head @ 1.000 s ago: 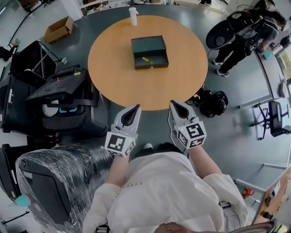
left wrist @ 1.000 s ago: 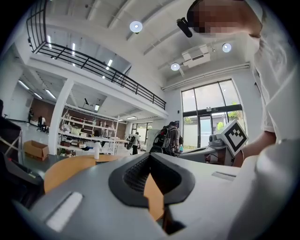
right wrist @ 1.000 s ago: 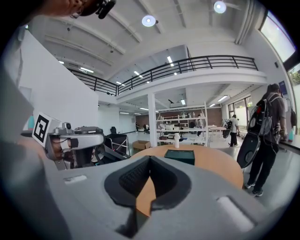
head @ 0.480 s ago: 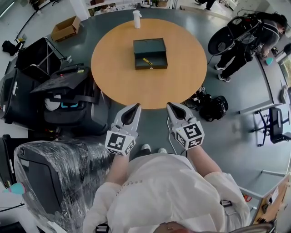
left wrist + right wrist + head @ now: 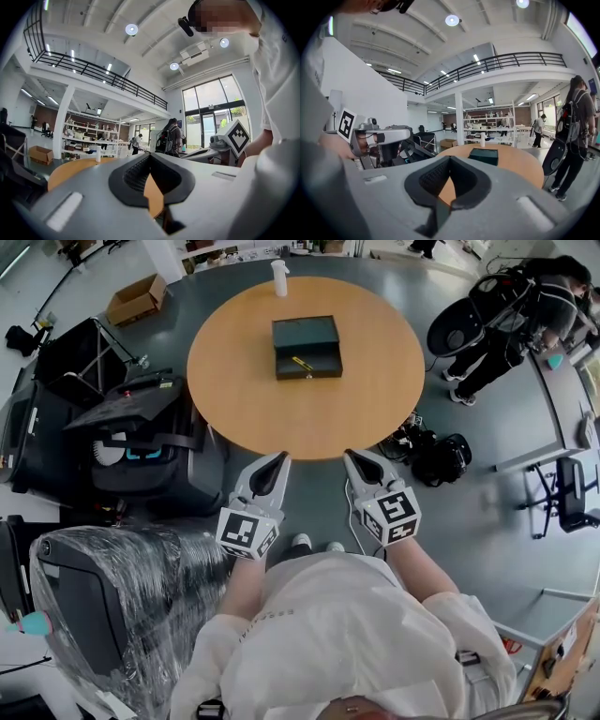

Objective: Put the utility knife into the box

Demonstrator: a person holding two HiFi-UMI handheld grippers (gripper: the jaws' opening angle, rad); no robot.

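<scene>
Hanging short of the counter [image 5: 244, 399], left tongs [image 5: 280, 459] and right tongs [image 5: 351, 455] stay pinched shut, empty; the utility knife [image 5: 303, 363] lies unmoved in the box [image 5: 307, 332]: task seemingly done.

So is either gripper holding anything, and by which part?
Nothing is held: left gripper and right gripper are shut and empty; the yellow utility knife lies in the dark box.

Rnd wood table [image 5: 244, 399] on grey floor [image 5: 487, 521], mezz. railing [image 5: 501, 61] overhead.

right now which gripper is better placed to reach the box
Probably the right gripper: it and the left gripper hang short of the table, but the box sits straight ahead of it.
</scene>
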